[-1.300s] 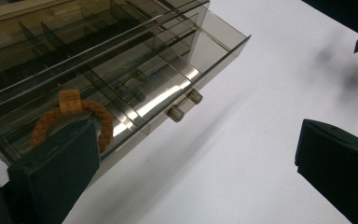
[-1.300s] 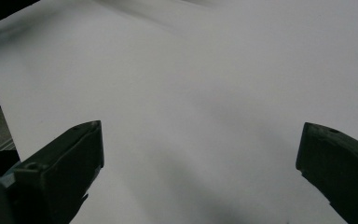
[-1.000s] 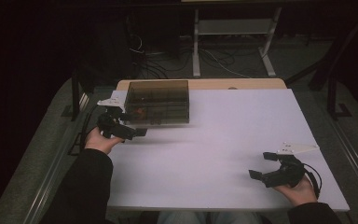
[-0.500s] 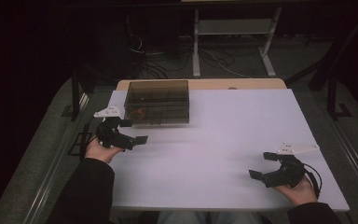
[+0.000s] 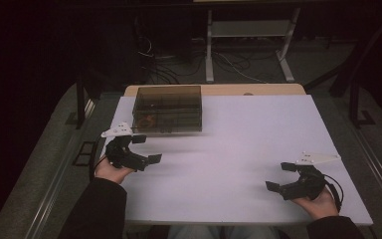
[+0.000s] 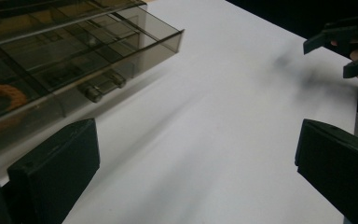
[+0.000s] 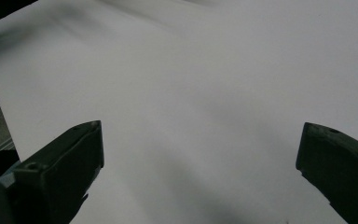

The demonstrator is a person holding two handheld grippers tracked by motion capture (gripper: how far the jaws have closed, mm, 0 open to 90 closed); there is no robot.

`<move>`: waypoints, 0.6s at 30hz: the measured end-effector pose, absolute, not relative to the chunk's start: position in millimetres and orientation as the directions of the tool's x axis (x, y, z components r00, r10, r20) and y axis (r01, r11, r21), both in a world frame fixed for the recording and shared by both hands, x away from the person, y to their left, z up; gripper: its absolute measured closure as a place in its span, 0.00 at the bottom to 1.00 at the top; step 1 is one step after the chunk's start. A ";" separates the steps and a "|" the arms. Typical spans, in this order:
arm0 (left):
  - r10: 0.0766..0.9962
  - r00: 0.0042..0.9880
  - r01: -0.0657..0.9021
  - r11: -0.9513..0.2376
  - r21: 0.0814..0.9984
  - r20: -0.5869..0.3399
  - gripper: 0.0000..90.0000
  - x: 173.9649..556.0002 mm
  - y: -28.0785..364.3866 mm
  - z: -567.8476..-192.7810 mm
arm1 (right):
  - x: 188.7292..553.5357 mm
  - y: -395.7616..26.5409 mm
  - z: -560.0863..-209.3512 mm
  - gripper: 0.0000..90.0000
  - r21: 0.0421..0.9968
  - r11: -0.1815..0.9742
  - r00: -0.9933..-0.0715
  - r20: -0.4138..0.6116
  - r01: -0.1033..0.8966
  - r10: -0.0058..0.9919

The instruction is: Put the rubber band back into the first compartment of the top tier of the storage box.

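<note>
Smoked-plastic organizer box (image 5: 168, 109) sits just ahead of the left gripper (image 5: 143, 148) — jaws spread wide, holding nothing. Right gripper (image 5: 284, 177) well apart, likewise agape, empty. Box untouched — no grasp begun.

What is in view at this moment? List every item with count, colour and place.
Compartment box: one, smoky transparent, far left of the table, by the left gripper.
Orange item: one, inside the box at its left; what it is cannot be told.
Table: one, white top.
Metal stand: one, pale, on the floor beyond the table.
Cables: several, dark, on the floor beyond the table.
Left gripper: one, black, open, empty, near left.
Right gripper: one, black, open, empty, near right.
</note>
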State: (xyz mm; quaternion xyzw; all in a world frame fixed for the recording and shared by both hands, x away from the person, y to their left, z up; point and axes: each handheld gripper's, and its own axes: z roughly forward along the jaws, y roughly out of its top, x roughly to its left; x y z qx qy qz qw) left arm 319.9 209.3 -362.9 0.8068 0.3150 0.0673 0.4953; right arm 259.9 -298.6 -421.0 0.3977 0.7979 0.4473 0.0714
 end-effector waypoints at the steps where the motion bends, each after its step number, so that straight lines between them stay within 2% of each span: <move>1: 0.572 0.795 0.439 -0.315 0.841 -0.200 0.00 318.5 208.2 -363.2 | 260.0 -298.6 -421.1 0.01 0.771 0.284 -0.674 0.241 0.570 0.699; 18: 0.519 0.832 0.403 -0.325 0.855 -0.195 0.00 293.2 188.8 -380.2 | 259.8 -299.1 -420.9 0.01 0.772 0.282 -0.673 0.242 0.570 0.699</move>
